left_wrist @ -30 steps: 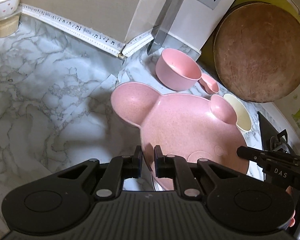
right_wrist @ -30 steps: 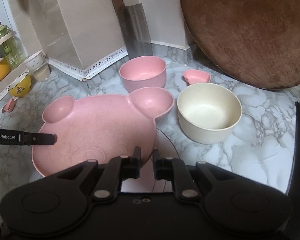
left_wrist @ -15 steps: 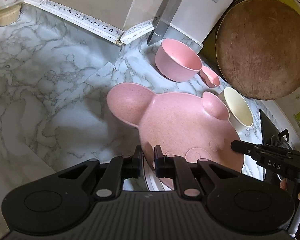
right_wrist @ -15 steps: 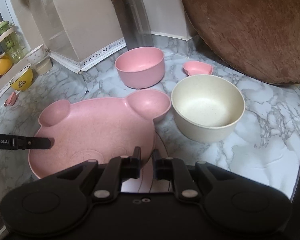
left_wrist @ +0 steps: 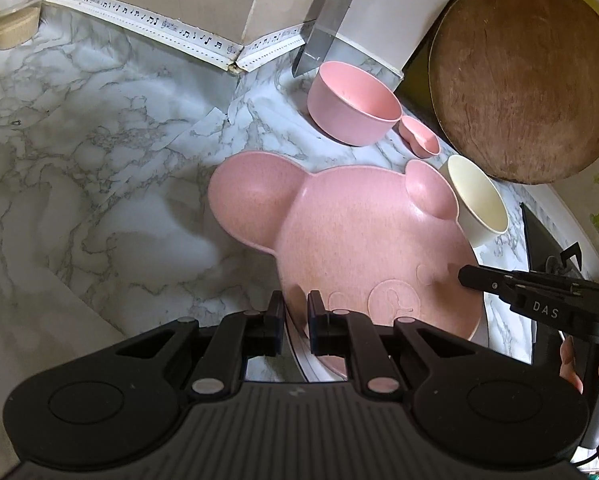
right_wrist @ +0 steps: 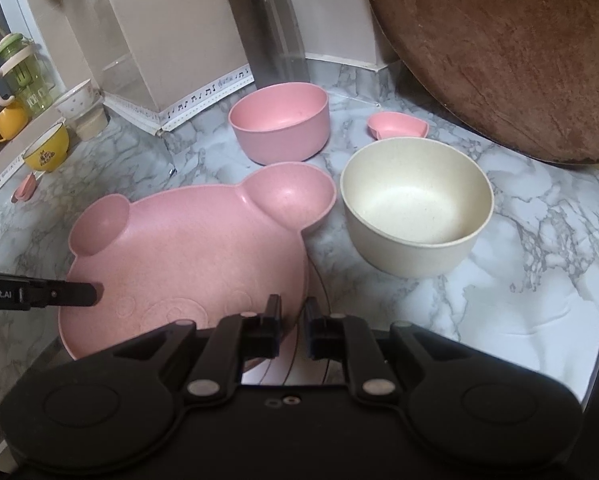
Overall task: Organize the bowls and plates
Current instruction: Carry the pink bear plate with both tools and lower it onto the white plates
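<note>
A pink bear-shaped plate (left_wrist: 359, 232) (right_wrist: 187, 248) with two round ear wells hangs low over the marble counter. My left gripper (left_wrist: 295, 312) is shut on its rim on one side, and my right gripper (right_wrist: 291, 314) is shut on the rim opposite. Each view shows the other gripper's dark finger at the plate's far edge. Behind the plate stand a pink bowl (right_wrist: 279, 120), a cream bowl (right_wrist: 415, 208) and a small pink dish (right_wrist: 397, 126). The edge of a pale round plate (left_wrist: 299, 364) shows under the pink plate.
A big round brown cutting board (right_wrist: 519, 40) leans on the wall at the back right, with a cleaver (right_wrist: 275, 32) standing beside it. A yellow cup (right_wrist: 47, 152), a white bowl (right_wrist: 79, 98) and a green bottle (right_wrist: 23, 72) sit far left. A black stove edge (left_wrist: 539, 240) borders the right.
Both grips on the pink plate hold unchanged. The plate has come slightly lower and closer to the bowls, which look a little larger in the right wrist view.
</note>
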`<state>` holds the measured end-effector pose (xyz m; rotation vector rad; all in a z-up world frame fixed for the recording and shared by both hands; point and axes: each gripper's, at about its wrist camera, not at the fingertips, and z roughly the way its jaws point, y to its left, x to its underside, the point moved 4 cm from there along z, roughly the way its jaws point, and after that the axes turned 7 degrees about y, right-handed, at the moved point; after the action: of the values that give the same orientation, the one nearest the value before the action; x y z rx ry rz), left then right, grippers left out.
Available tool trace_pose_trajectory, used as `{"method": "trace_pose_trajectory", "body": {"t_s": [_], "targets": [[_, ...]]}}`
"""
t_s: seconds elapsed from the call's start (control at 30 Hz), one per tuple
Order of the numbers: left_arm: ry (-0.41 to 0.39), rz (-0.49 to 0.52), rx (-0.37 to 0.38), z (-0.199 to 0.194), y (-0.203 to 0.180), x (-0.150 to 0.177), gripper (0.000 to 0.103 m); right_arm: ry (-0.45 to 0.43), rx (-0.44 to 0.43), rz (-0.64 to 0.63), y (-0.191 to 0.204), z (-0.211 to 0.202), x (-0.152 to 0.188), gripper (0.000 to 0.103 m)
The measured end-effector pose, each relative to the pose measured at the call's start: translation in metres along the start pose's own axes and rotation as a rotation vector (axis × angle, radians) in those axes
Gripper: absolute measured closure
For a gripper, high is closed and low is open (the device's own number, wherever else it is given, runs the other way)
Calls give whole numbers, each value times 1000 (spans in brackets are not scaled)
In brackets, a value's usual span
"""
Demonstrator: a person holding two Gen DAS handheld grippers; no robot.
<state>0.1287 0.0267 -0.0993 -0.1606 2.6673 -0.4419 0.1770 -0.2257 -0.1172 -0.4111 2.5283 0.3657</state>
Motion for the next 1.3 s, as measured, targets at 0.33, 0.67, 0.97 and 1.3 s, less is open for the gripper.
{"method": "trace_pose_trajectory", "body": {"t_s": [0.33, 0.67, 0.97, 1.3], "targets": [[5, 19, 2, 1, 1, 1, 92, 11, 12, -6, 1, 5, 2, 85], [24, 56, 4, -1, -1, 5, 92, 22, 35, -35, 7, 4, 2, 78], [47, 93, 11, -5, -5, 10, 92, 36, 44, -53, 10, 1, 2, 73], [51, 101, 46, -13, -5, 13, 92, 12, 71, -70, 14, -10, 4, 63]]}}
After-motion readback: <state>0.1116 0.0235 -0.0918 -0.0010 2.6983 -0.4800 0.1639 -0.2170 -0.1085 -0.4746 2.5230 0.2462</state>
